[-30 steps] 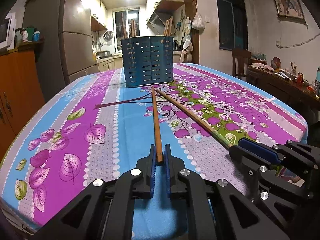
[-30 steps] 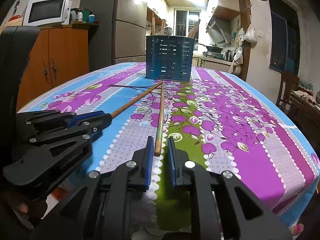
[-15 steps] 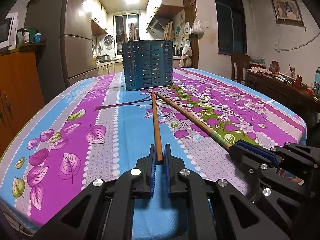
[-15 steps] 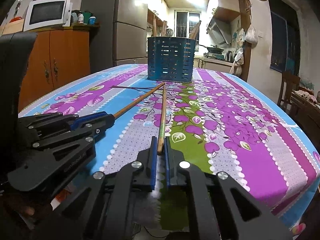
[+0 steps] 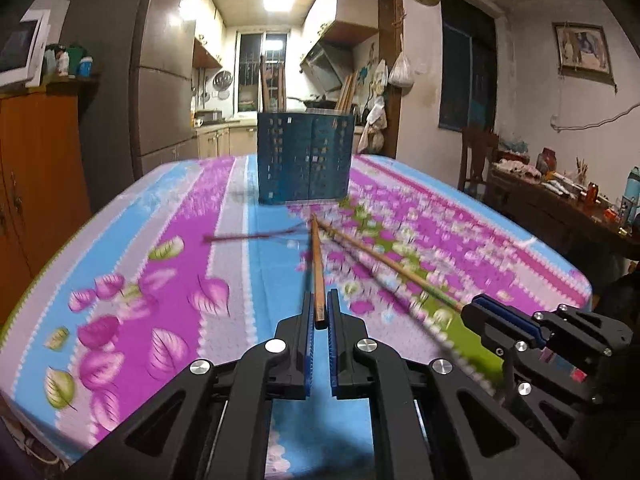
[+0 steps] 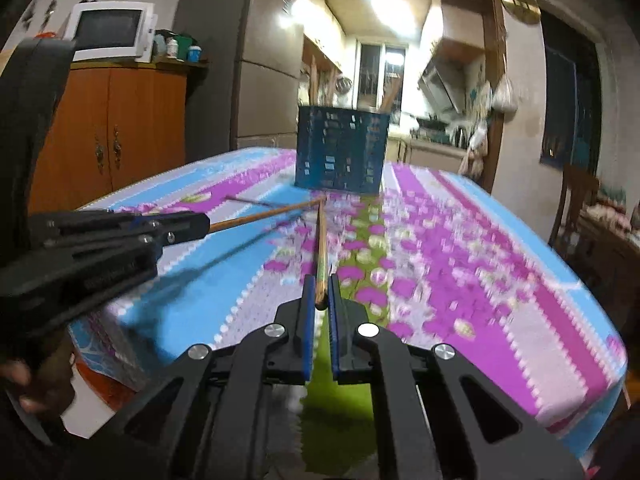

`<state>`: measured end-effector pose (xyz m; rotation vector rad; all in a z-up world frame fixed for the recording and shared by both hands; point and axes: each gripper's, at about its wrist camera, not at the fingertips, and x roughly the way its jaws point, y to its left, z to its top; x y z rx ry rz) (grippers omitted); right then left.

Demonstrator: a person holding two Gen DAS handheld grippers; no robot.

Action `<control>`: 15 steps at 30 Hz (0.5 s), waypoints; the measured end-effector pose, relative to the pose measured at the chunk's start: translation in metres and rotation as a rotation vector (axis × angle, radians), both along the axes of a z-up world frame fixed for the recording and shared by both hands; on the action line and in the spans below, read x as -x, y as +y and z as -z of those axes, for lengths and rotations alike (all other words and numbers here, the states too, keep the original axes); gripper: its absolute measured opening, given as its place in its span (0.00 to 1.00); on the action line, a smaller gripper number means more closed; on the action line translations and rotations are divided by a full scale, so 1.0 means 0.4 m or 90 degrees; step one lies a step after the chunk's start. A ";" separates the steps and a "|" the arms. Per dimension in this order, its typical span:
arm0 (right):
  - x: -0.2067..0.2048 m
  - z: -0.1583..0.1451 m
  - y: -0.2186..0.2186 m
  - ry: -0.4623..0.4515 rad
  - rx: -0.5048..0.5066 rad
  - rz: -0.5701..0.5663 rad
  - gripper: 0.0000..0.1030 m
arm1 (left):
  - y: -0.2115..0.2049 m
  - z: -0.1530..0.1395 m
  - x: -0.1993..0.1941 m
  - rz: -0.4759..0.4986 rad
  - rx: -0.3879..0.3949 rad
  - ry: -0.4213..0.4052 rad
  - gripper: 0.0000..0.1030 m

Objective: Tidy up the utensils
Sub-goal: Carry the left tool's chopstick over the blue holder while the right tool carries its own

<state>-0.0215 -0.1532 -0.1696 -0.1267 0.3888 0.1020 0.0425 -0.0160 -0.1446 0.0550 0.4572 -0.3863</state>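
Left tool (image 5: 319, 312): we see it clenched on one wooden chopstick (image 5: 317, 264)
Right tool (image 6: 320, 292): clenched on the second chopstick (image 6: 321, 256)
Blue holder (image 5: 306, 158): upright on the floral worktop (image 5: 132, 264), beyond both chopstick tips
Writing: none we can read

A refrigerator (image 6: 256, 80) is seen beyond the table (image 6: 500, 280); to its left stands a wooden cabinet (image 6: 108, 128), on which a microwave (image 6: 110, 30) is set.
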 end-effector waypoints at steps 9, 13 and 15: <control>-0.004 -0.143 -0.018 -0.077 0.005 -0.037 0.04 | 0.038 -0.171 0.014 0.003 0.054 -0.060 0.07; -0.021 -0.213 -0.028 -0.103 0.005 -0.053 0.04 | 0.060 -0.242 -0.004 0.001 0.080 -0.072 0.07; -0.039 -0.253 -0.039 -0.105 -0.005 -0.058 0.04 | 0.071 -0.277 -0.020 0.001 0.093 -0.073 0.07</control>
